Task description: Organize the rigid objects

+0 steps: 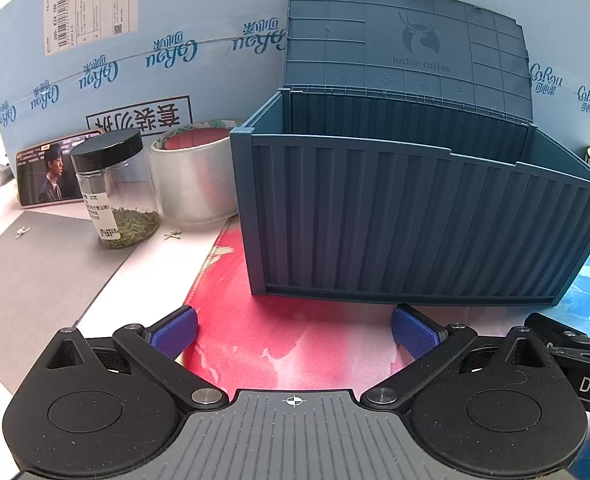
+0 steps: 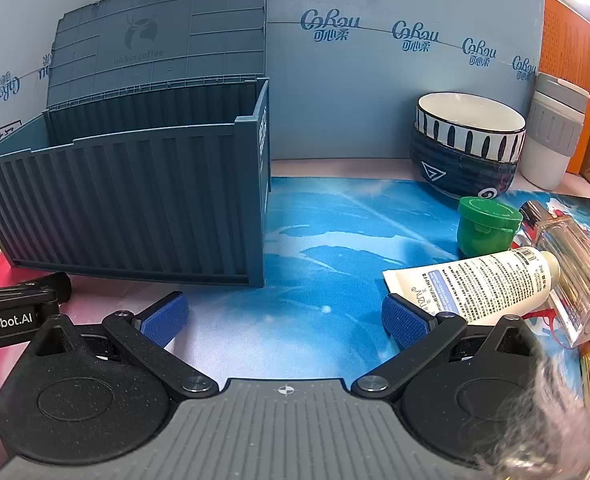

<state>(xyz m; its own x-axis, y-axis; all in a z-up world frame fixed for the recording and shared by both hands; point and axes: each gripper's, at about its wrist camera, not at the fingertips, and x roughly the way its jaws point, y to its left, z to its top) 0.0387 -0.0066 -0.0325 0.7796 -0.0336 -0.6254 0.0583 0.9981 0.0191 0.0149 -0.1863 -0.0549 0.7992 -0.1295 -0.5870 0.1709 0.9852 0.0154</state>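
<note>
Blue-green bin [image 1: 415, 216] reads "luckin coffee" on its raised lid [image 1: 407, 40]; your left gripper [image 1: 293, 330] and right gripper [image 2: 285, 316] both sit spread, empty.

Bright, even indoor light; heavy fisheye bending at the edges.
Soft glare streaks the mat [image 2: 335, 216]; a blurred furry object [image 2: 551, 420] sits out of focus.

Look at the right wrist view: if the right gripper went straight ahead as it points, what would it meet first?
The right gripper is open over bare blue mat. Straight on, the way looks free to the back board; the blue box sits just left, though depth is unclear.
</note>
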